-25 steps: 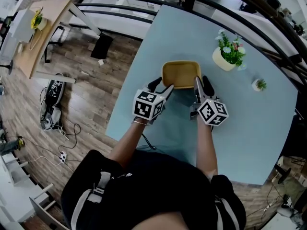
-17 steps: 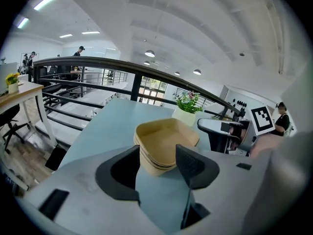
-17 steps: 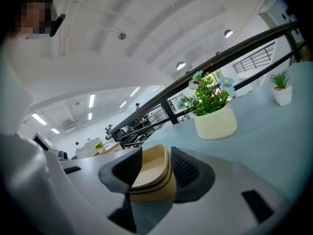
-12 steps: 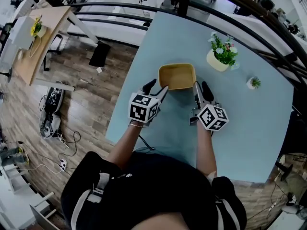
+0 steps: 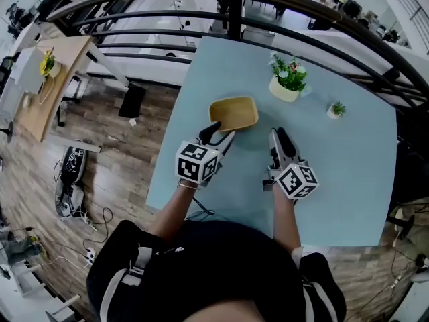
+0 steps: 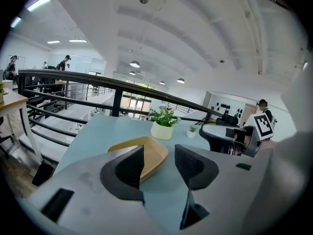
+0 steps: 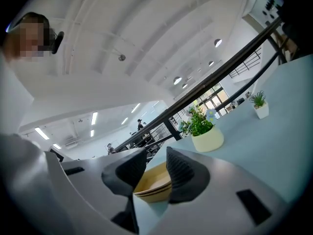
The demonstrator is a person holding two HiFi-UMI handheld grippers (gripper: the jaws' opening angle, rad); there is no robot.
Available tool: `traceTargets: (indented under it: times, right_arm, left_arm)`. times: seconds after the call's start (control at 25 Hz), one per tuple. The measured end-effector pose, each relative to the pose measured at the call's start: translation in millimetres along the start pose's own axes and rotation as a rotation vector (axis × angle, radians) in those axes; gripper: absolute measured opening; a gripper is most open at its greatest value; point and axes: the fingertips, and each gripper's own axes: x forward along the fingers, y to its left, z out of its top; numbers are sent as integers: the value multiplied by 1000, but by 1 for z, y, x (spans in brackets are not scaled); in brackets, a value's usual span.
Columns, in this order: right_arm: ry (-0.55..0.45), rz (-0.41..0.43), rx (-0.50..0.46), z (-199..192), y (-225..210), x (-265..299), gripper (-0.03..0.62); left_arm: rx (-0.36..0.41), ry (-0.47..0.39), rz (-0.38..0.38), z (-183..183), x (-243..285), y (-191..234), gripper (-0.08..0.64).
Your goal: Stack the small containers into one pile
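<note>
Wooden floor (image 5: 124,156) lies left of the pale blue counter (image 5: 348,173). The left tongs (image 5: 220,134) hang parted and empty, just beside the yellow containers (image 5: 233,113). These sit nested in one pile on the counter, so the stacking looks done. The right tongs (image 5: 279,139), likewise parted and empty, hover apart from the pile. A potted plant (image 5: 285,80) and a black railing (image 5: 234,12) stand beyond.

Backed left gripper (image 5: 220,131) off the near left corner of the yellow containers (image 5: 233,113); now just short of it. Drew right gripper (image 5: 278,137) off their right side toward near edge of tabletop (image 5: 348,173); now apart from them.
</note>
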Motion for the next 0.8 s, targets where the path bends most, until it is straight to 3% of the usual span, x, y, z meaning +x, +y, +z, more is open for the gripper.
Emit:
traceTargets:
  times: [0.48, 0.8]
  right_arm:
    - [-92, 44, -17, 29, 23, -61, 20]
    - [-82, 79, -71, 34, 36, -80, 2]
  left_arm:
    - [104, -80, -151, 26, -13, -70, 68]
    - [140, -144, -168, 38, -19, -88, 29]
